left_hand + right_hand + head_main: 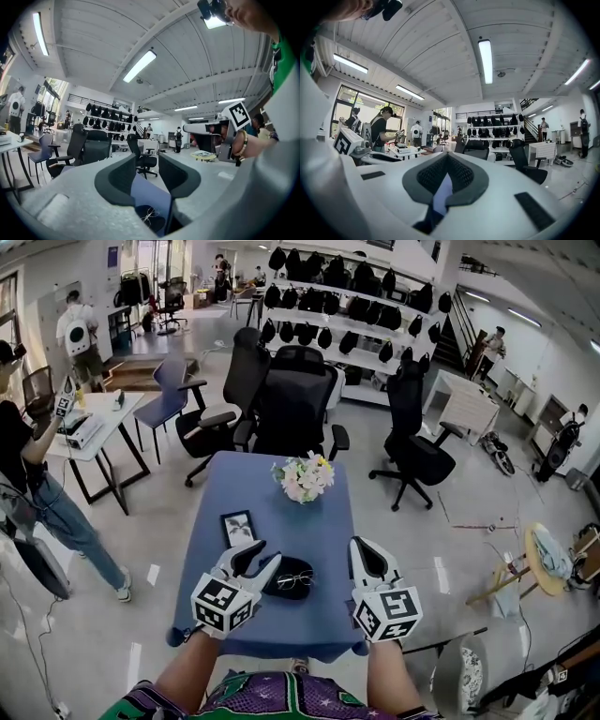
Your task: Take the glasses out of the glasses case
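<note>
**Left jaws wide beside the glasses, right jaws closed**

The left hand-held gripper (265, 553) (146, 159) has its jaws spread apart with nothing clamped. Just beside its tips, towards the right, one pair of glasses (295, 579) (150, 216) lies on one black glasses case (279, 591) (138, 210). In the left gripper view both sit low in the gap between the jaws, down on the blue tabletop (281, 624). The right hand-held gripper (367, 549) (446, 157) has its jaws together at the tips and is empty, near the case's other side, so the case lies between the two hand-held grippers. Farther back stand one picture frame (238, 527) and one bunch of flowers (304, 476)
</note>
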Tool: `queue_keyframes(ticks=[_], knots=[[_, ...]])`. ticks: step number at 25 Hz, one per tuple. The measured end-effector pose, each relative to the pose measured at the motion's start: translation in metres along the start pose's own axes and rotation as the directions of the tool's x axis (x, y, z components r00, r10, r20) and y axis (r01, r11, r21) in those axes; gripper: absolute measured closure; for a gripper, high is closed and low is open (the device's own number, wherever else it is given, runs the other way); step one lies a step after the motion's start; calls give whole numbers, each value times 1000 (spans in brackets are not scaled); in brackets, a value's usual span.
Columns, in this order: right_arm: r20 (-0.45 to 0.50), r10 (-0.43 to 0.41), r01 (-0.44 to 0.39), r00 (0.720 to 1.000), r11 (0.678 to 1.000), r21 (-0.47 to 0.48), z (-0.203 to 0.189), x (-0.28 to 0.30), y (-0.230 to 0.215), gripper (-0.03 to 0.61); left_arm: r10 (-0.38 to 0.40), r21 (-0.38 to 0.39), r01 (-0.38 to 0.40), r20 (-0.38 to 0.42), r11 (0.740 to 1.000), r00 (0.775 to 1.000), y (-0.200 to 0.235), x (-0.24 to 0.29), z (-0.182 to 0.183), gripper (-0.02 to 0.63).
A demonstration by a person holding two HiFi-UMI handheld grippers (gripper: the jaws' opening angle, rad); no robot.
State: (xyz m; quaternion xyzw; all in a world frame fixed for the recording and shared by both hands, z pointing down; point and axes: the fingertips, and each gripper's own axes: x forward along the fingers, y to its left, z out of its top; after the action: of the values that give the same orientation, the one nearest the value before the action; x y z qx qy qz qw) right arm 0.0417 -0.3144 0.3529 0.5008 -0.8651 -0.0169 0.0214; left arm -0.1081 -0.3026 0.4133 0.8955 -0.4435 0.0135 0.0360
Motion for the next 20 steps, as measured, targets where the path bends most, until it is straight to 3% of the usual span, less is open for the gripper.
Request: queue_keyframes(ticks=[20], knots=[[-104, -37, 41, 994, 998, 37, -53, -16, -44, 577, -43, -46, 36, -173, 998, 984, -11, 68, -96, 459]])
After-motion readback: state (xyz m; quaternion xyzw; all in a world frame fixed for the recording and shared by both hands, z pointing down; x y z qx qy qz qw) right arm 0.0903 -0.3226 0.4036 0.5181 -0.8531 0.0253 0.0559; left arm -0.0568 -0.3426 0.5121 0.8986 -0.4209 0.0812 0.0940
